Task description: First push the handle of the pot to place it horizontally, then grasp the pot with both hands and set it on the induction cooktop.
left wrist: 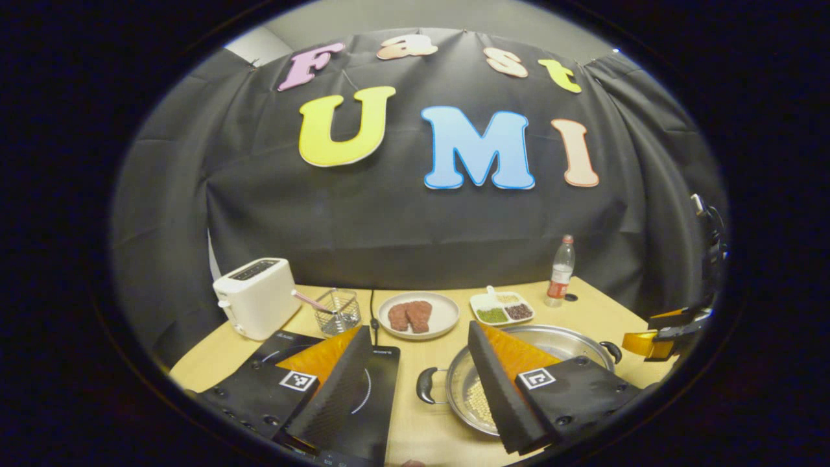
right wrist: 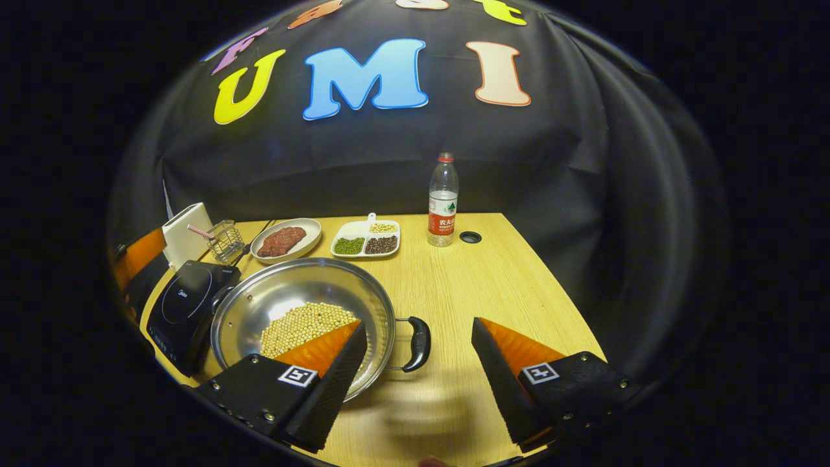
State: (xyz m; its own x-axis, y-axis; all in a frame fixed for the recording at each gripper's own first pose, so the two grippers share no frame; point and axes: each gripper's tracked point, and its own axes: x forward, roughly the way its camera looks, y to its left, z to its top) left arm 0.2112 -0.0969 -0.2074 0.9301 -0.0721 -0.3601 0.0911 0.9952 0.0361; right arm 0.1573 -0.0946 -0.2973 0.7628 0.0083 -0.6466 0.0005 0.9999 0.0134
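Observation:
A steel pot point(left wrist: 564, 340) holding pale beans point(right wrist: 305, 327) stands on the wooden table just right of the black induction cooktop point(left wrist: 379, 395). In the left gripper view, my left gripper point(left wrist: 418, 327) is open; the pot's left black handle point(left wrist: 425, 386) lies between its fingers, untouched. In the right gripper view, my right gripper point(right wrist: 418, 324) is open too, low over the table, with the pot's right handle point(right wrist: 418, 344) in the gap between its fingers. The pot point(right wrist: 298, 288) and the cooktop point(right wrist: 185, 301) sit to that gripper's left. Each gripper also shows at the edge of the other's view.
Along the back stand a white toaster point(left wrist: 256, 305), a wire basket point(left wrist: 337, 311), a plate with meat point(left wrist: 418, 314), a divided dish of beans point(left wrist: 502, 308) and a water bottle point(right wrist: 443, 201). Bare tabletop point(right wrist: 493, 279) spreads right of the pot up to the table's right edge.

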